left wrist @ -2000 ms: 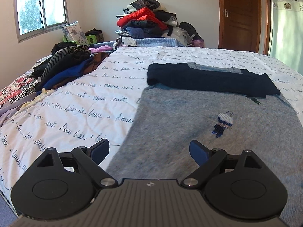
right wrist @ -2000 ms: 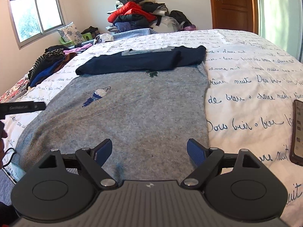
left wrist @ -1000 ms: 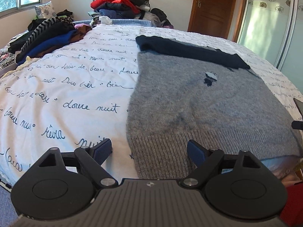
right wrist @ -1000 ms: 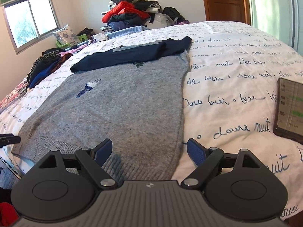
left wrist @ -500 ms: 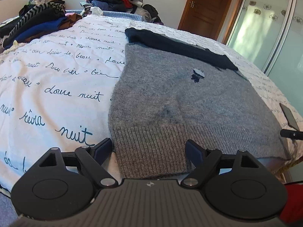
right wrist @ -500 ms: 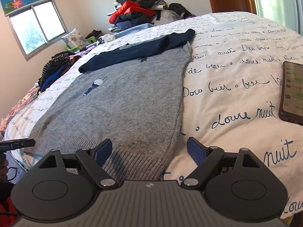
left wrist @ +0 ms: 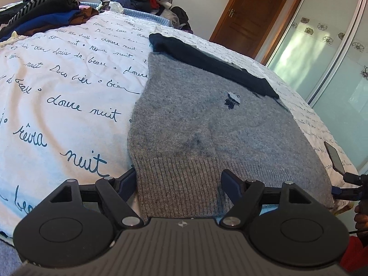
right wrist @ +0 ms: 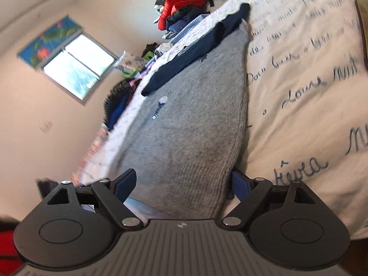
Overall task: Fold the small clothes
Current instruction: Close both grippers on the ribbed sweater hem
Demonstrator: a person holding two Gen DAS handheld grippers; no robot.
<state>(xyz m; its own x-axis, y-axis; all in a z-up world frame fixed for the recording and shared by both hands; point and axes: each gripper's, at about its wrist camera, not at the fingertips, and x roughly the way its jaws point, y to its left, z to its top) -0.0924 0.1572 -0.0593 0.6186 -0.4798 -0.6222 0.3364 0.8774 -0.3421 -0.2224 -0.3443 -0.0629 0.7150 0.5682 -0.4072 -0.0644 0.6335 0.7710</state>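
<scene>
At the sweater's [left wrist: 207, 124] hem we set both grippers, left [left wrist: 178, 184] closing, right [right wrist: 181, 181] wide, unclamped, to lift and fold.

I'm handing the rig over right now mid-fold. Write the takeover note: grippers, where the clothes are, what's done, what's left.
Left gripper: jaws have just been closing, not yet pinching; they straddle the near-left corner of the grey sweater's ribbed hem.
Right gripper: open, rolled onto its side, straddling the hem's near-right corner.
Sweater lies flat on the bedspread, navy sleeves already folded across its far end.
Unfolded pile sits at the far left; phone lies right of the sweater.
Left to do: likely pinch both hem corners and fold the hem up toward the sleeves.
</scene>
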